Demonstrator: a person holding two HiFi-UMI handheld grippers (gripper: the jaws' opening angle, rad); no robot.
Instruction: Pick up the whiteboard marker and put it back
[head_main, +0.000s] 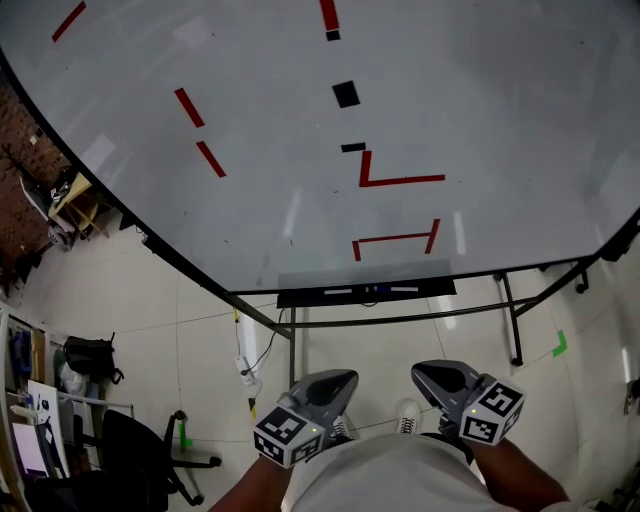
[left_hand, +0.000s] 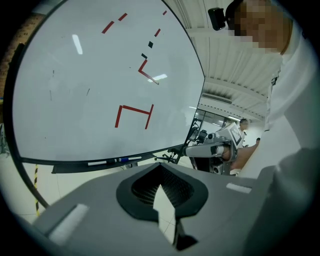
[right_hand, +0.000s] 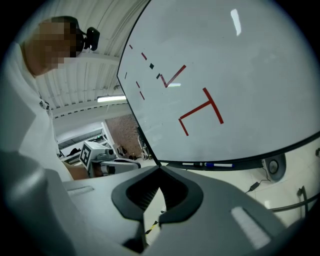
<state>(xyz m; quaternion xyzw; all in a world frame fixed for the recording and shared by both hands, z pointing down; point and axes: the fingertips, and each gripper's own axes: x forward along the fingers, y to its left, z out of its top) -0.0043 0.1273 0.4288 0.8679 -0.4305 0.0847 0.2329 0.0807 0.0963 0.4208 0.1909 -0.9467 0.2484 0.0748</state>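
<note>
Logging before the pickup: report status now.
Left gripper and right gripper shut, empty. Whiteboard marker on the tray under the whiteboard, untouched. Nothing in the way.

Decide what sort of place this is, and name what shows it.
Probably an indoor lab or office workspace: a large whiteboard on a stand with markers in its tray, a black office chair, and a tiled floor.
</note>
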